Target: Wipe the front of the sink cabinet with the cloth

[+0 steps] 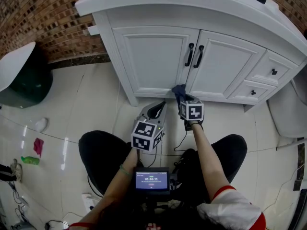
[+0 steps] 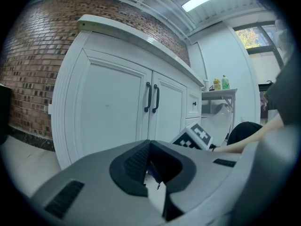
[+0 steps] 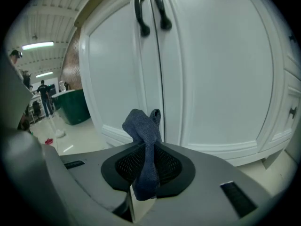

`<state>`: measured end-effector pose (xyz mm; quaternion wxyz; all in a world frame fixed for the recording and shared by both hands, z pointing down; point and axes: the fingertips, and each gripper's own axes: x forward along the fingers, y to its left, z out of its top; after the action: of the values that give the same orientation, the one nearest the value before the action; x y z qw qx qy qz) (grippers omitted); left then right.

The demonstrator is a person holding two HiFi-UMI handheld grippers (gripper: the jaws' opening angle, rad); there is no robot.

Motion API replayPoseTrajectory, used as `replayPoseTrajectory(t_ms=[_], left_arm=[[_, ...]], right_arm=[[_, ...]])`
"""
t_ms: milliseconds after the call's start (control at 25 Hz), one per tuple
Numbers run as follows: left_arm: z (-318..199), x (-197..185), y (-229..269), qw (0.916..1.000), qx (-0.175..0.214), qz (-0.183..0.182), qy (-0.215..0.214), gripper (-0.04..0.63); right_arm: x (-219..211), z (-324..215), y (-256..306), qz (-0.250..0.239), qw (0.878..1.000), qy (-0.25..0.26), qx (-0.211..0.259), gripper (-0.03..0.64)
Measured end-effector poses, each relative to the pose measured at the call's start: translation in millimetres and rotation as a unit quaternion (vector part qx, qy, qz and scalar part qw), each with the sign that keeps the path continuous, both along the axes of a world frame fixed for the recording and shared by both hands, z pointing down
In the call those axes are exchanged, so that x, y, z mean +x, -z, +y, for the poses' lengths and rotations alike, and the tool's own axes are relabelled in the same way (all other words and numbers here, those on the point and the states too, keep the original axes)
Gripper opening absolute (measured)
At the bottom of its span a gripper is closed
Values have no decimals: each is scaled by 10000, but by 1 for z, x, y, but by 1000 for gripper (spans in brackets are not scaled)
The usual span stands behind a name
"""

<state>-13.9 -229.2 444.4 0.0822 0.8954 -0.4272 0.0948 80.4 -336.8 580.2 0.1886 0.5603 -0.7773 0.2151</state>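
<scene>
The white sink cabinet (image 1: 158,61) has two doors with black handles (image 1: 194,55) and small drawers at its right. My right gripper (image 1: 181,99) is shut on a dark blue cloth (image 1: 179,91), held low near the bottom of the doors where they meet. In the right gripper view the cloth (image 3: 145,145) stands up between the jaws of the right gripper (image 3: 146,166), a short way from the cabinet doors (image 3: 207,69). My left gripper (image 1: 156,110) hangs lower and to the left, shut and holding nothing. The left gripper (image 2: 149,166) faces the cabinet (image 2: 108,107).
A dark green bin (image 1: 26,80) with a white lid stands at the left by the brick wall (image 1: 43,18). Small items (image 1: 33,152) lie on the tiled floor at the left. A white toilet (image 1: 288,109) sits at the right. The person's knees (image 1: 100,152) are below.
</scene>
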Motion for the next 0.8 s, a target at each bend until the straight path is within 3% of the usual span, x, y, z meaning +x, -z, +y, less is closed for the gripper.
replayPoseTrajectory(t_ms=[240,480,640,800], left_arm=[[-2,21,32,9985,402,-181,-313,20],[-4,46,78,9952,823,-36,-521,20],[3,65,95,9930,959,40,-695,20],[12,75,104,9916,1008,34,-815,20]], right_arm=[[24,13,135,-351,9913,11,1270,61],[59,29,277,-268,9684,48,2479,61],[86,25,338,25,9557,-62,2941,61],[101,16,354,223,9543,-208,2974,61]])
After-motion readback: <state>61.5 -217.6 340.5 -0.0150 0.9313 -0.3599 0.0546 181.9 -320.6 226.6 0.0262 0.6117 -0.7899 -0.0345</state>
